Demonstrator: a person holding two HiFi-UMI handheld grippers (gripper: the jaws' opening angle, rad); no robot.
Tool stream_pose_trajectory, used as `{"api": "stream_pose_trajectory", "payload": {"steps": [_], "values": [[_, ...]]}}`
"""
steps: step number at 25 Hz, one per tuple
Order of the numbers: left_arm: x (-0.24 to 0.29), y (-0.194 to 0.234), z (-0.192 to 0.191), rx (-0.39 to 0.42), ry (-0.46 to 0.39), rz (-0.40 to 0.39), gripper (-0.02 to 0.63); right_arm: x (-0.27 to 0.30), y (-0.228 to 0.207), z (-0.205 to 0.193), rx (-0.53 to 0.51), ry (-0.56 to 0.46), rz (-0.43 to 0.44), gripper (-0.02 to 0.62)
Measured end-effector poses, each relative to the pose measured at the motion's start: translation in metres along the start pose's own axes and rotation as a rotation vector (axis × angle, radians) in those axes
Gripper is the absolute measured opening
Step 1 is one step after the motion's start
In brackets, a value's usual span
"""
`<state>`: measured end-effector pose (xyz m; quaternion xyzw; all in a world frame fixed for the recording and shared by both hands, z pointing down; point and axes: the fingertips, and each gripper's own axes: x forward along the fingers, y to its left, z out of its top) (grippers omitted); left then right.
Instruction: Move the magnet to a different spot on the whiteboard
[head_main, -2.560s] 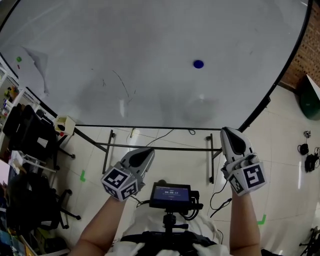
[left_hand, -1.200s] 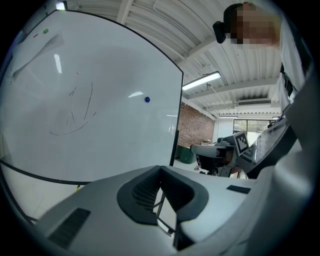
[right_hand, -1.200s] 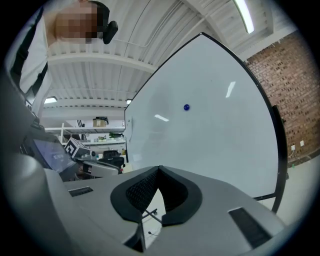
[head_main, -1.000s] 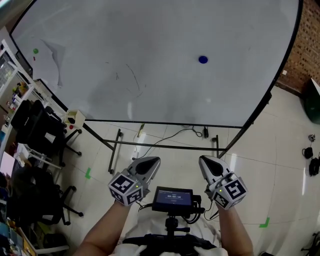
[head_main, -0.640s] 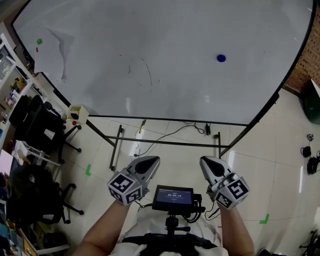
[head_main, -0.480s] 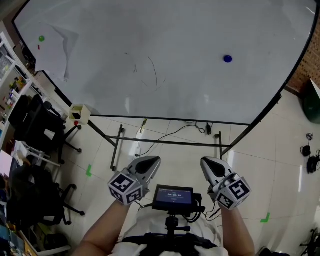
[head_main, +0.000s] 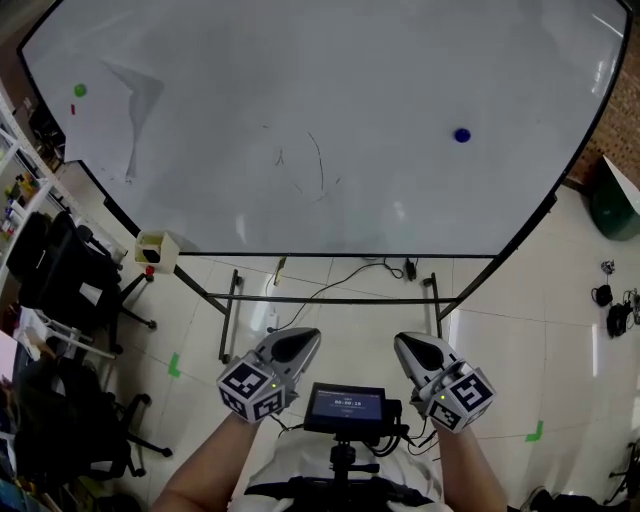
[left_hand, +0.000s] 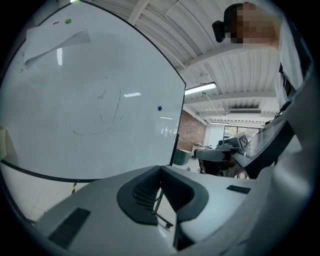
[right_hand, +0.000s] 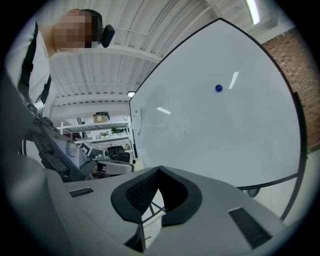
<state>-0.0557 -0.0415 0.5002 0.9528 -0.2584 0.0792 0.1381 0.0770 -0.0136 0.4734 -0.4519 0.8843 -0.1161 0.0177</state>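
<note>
A small blue magnet (head_main: 461, 134) sticks to the right part of the large whiteboard (head_main: 330, 110). It also shows as a blue dot in the left gripper view (left_hand: 160, 107) and the right gripper view (right_hand: 218, 88). Both grippers hang low near the person's body, well away from the board. My left gripper (head_main: 300, 340) is shut with nothing in it, its jaws meeting at the tip (left_hand: 160, 168). My right gripper (head_main: 404, 345) is shut and empty as well (right_hand: 159, 168).
A sheet of paper (head_main: 125, 110) and a green magnet (head_main: 80, 90) sit at the board's left. The board's metal stand (head_main: 330, 298) and cables cross the tiled floor below. Black chairs (head_main: 60, 290) crowd the left side. A small screen (head_main: 345, 406) sits between the grippers.
The right gripper has come down from a raised position to sit level with the left one. The head view has shifted, so the board and magnet appear further right.
</note>
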Motion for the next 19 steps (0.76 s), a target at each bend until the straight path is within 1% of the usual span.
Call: {"api": "stream_pose_trajectory", "payload": {"steps": [5,19], "values": [[0.0,0.006,0.004,0.026,-0.006,-0.031,0.021,0.004,0.003,0.003,-0.003,-0.009,-0.023,0.032],[-0.011,0.01,0.0,0.029,-0.009,-0.07,0.021,0.013,0.021,0.003,-0.017,-0.016,-0.038,0.032]]}}
